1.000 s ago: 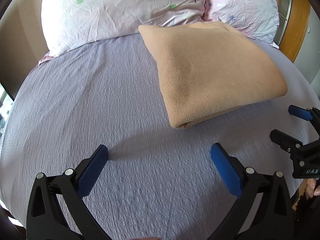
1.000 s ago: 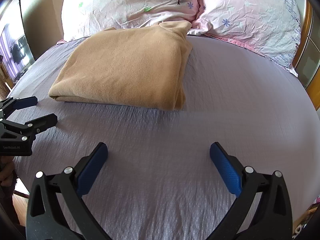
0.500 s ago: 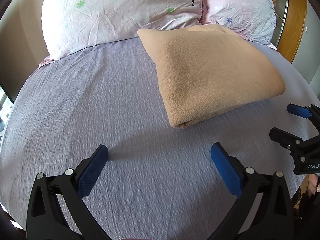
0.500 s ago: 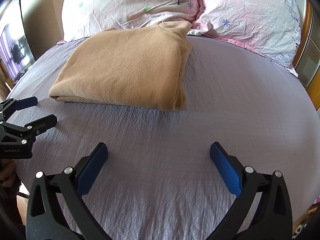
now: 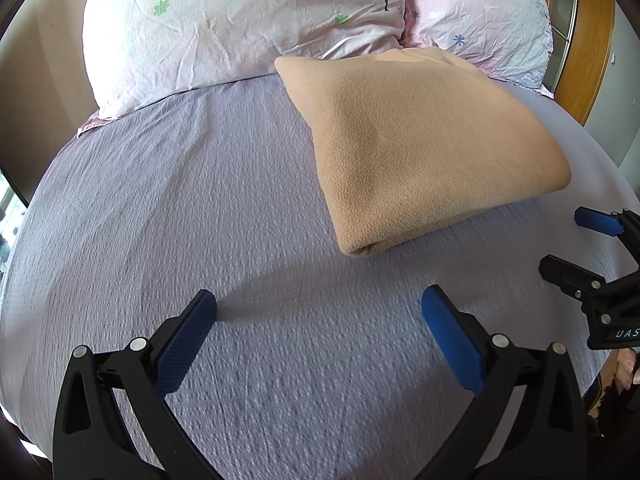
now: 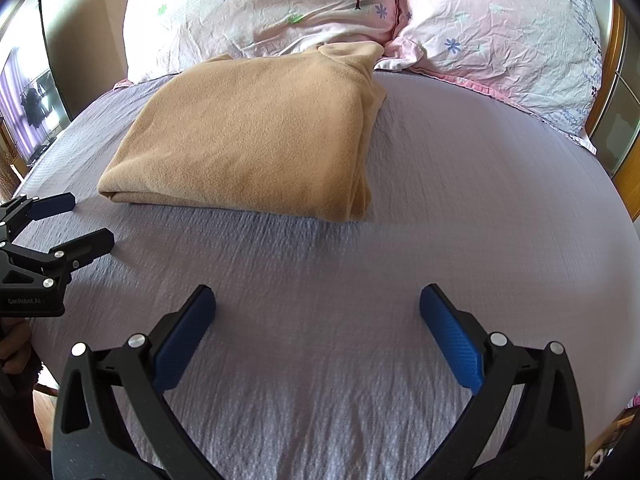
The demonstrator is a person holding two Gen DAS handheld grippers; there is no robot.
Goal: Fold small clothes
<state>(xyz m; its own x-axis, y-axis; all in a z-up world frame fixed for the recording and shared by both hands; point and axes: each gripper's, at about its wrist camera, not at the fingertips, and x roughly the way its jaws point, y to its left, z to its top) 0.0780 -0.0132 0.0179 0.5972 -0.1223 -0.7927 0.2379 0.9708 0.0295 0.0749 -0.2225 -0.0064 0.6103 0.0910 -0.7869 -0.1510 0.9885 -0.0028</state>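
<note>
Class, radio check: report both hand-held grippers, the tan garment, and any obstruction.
Left hand-held gripper open, empty. Right hand-held gripper open, empty. Tan garment folded on lilac sheet, far edge against pillows. Nothing in the way.

Black tool (image 5: 318,306), blue pads (image 5: 182,342), silver screws

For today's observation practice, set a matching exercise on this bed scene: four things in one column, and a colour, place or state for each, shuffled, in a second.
Things:
1. folded tan fleece garment
2. lilac textured bedsheet
3. pink floral pillow with a tree print
4. left gripper

Descriptions:
A. open, holding nothing
B. spread flat across the bed
C. propped at the head of the bed
D. lying folded, its far edge against the pillows

Pairs: 1-D, 2-B, 3-C, 4-A
</note>
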